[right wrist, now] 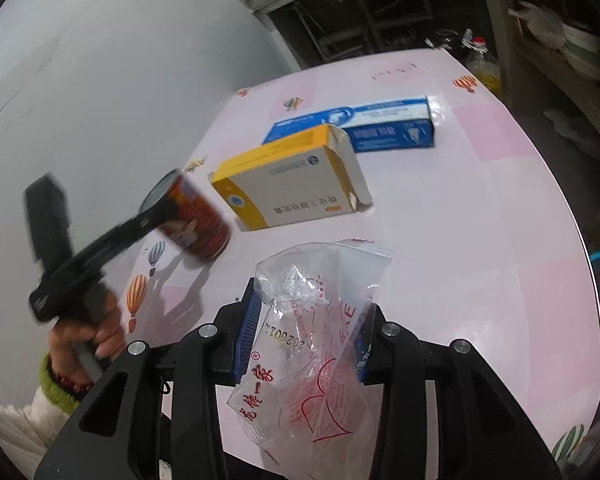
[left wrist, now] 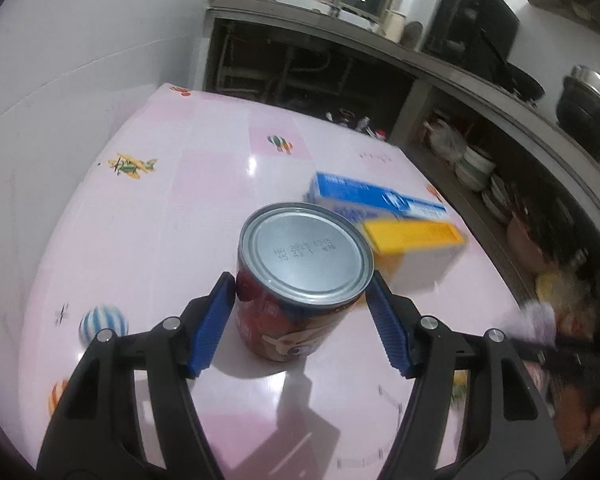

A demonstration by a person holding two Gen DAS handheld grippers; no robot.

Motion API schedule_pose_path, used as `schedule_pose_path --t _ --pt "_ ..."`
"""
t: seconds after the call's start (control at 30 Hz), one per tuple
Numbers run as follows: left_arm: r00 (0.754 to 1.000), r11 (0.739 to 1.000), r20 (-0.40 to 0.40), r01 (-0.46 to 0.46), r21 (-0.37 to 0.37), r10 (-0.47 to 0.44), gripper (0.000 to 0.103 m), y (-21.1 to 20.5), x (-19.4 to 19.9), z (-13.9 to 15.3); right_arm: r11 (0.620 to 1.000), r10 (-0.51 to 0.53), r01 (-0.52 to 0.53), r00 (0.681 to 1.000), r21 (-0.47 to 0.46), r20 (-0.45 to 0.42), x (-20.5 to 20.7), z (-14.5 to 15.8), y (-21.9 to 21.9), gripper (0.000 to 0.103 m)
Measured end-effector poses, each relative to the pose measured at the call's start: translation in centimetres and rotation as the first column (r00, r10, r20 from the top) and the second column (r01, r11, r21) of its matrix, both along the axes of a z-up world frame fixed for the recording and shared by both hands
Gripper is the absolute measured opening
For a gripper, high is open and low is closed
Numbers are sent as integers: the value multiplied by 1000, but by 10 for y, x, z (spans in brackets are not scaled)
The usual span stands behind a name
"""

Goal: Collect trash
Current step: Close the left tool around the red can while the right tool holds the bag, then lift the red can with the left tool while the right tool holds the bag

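The left gripper (left wrist: 302,292) has the red can (left wrist: 296,280) squarely between its fingers: one blue pad (left wrist: 212,320) stands beside the can's left wall, the other beside its right, both near the top of the can. The left pad looks to be touching or all but touching; on the right a sliver of gap may remain, so I judge the jaws around the can but not yet clearly squeezing it. The can stands upright on the pink table (left wrist: 160,208), its long axis vertical and crosswise to the fingers, lid facing up. That is the relation the coming move turns on: the can is already centred, so only a further close and a lift seem needed.

Beyond the fingertips and to their right lie a yellow box (left wrist: 412,248) and, behind it, a blue box (left wrist: 376,196), both flat on the table and clear of the pads.

Further right, the right gripper (right wrist: 306,336) is narrowed onto a clear plastic bag (right wrist: 312,340) with red print, crumpled between its pads and hanging below them. The bag's top edge stands up ahead of the fingers; I cannot tell whether anything is inside it. The left gripper is plainly the nearer one to the can.
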State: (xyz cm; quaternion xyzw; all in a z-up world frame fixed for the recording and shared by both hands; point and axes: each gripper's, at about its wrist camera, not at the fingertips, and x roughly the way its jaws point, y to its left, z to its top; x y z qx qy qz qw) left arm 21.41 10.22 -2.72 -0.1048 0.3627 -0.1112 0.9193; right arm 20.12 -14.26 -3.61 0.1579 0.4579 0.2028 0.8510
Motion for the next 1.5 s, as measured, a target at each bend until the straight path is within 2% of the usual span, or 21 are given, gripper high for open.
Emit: schedule_pose_path --t 0.23,0.43,0.53,0.6,0.7,0.83,1.0,1.07,1.1,1.17,1.3,1.5 --pt "997 997 -9 82 14 -82 64 -12 -52 3 999 -31 32 999 13 -30 -6 -7 -5 38" --pt "995 993 21 98 63 -99 64 -25 -63 2 997 -68 67 997 -38 -32 -2 -13 -5 42" --pt "994 992 22 110 66 -112 64 -28 -62 4 992 -88 85 996 -92 -26 0 -15 -2 53" --pt "993 991 19 117 70 -118 65 -30 -61 3 987 -103 100 994 -125 -18 -1 -15 -2 66" --pt "991 987 4 132 88 -133 66 -33 -58 -1 986 -107 105 994 -129 -14 -4 -14 -5 76" --pt "991 985 -6 136 107 -136 68 -38 -54 -4 989 -62 62 998 -137 3 -12 -10 -2 82" --pt "992 984 -16 124 127 -123 68 -44 -50 -11 967 -30 37 999 -252 33 -18 -15 13 81" --pt "993 983 -20 121 136 -120 68 -46 -48 -13 961 -32 42 999 -272 39 -18 -18 16 79" --pt "993 983 -20 120 137 -118 68 -46 -48 -13 959 -35 45 999 -279 42 -17 -18 17 72" --pt "993 982 -21 118 147 -116 68 -48 -46 -15 953 -41 52 998 -297 43 -17 -20 18 66" --pt "994 978 -27 112 175 -109 62 -50 -44 -20 944 -49 52 999 -326 16 -14 -27 19 49" --pt "994 978 -19 111 176 -109 62 -49 -44 -21 951 -74 73 997 -301 6 -14 -30 14 35"
